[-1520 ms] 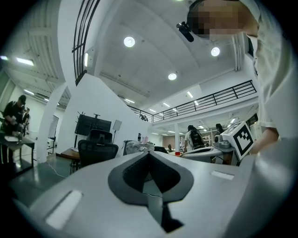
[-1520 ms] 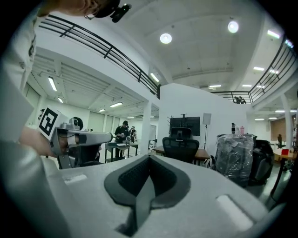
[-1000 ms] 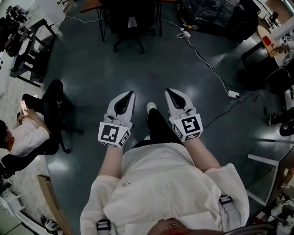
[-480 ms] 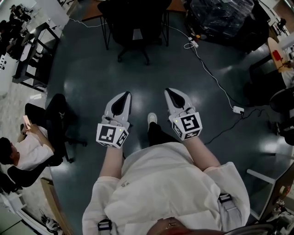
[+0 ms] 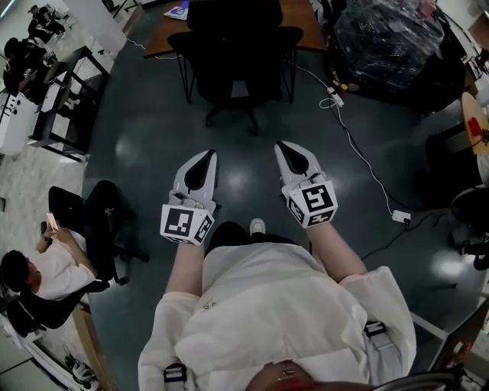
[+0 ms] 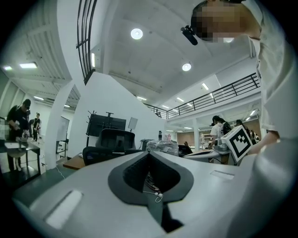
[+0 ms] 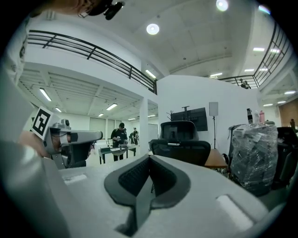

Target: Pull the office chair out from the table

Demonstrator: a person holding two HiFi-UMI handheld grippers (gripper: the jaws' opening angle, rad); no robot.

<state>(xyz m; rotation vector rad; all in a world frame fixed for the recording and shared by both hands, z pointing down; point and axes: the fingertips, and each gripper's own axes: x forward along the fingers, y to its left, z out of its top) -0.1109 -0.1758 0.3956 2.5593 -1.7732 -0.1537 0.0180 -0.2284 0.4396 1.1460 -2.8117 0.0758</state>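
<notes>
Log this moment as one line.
left gripper: shut, empty | right gripper: shut, empty | chair: at table, untouched, ahead of grippers

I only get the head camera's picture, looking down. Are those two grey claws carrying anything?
Observer: No. Each gripper's own view shows its jaws pressed together with nothing between them, both on the left gripper and on the right gripper.
Operator: What is behind that black chair? My picture cuts off there.
Observer: In the right gripper view, a dark screen on a stand rises behind the office chair.
Operator: Is it a tall room?
Observer: Yes. The right gripper view shows a black railing running high overhead, like a balcony's.
</notes>
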